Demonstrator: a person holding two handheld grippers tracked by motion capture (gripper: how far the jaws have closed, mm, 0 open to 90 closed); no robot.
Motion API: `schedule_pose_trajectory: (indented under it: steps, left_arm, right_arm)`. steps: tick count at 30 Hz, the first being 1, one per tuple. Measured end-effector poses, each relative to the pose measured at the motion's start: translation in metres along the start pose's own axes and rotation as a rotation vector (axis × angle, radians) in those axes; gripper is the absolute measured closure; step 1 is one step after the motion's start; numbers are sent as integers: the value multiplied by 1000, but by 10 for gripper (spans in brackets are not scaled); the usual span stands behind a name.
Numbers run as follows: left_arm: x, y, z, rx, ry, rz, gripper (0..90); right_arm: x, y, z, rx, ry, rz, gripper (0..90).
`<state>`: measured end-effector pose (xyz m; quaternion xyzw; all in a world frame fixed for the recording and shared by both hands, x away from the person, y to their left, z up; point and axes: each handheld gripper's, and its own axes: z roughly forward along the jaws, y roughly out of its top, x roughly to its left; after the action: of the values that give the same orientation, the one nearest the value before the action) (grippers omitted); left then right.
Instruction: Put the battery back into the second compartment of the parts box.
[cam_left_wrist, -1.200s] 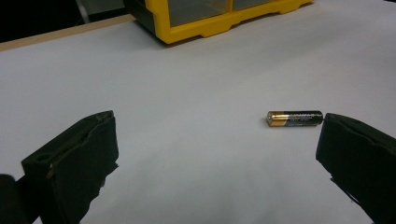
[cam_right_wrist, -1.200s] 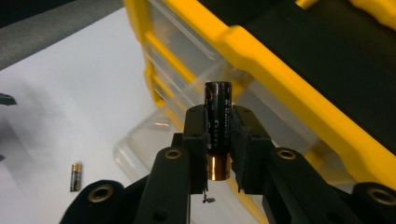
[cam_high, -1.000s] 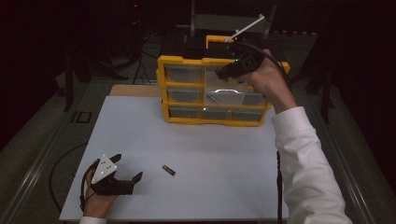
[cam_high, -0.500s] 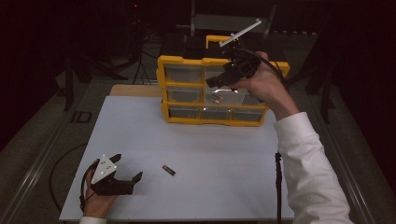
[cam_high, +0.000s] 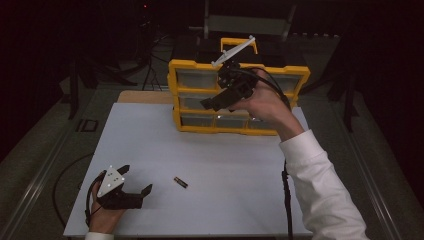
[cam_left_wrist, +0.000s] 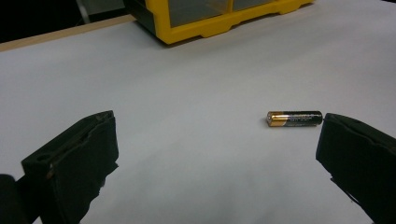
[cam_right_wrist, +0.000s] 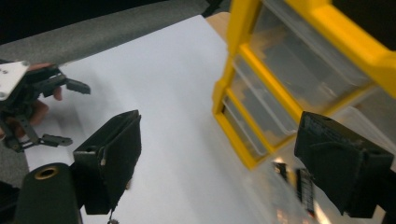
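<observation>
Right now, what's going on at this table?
A person is working with a gripper in each hand. The right gripper is raised, open and empty, in front of the yellow drawer organizer at the far side of the white table. The left gripper rests near the front edge, also open, pointing toward a single battery lying loose on the table. Nothing is being held at this moment.

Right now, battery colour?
Black with a gold end, battery; clearest in the left gripper view.
</observation>
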<state>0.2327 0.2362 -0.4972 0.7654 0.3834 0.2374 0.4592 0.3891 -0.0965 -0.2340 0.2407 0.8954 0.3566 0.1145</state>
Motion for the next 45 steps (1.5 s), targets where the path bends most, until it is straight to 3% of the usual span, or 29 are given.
schedule_pose_trajectory:
  steps: [8, 18, 31, 38, 45]
  left_arm:
    - [0, 0, -1, -5, 0, -3, 0]
    - [0, 0, 0, -3, -3, -2, 0]
    - [0, 0, 0, -7, -1, -3, 0]
    - [0, 0, -1, -11, 2, -4, 0]
    - [1, 0, -2, -12, 2, -5, 0]
  right_arm:
    - [14, -1, 17, -3, 43, -27, 146]
    - [33, -11, 40, 13, 45, -69, 146]
    - [56, -37, 76, 51, 60, -114, 148]
    - [68, -58, 109, 81, 88, -117, 150]
    - [74, -79, 138, 118, 85, -122, 154]
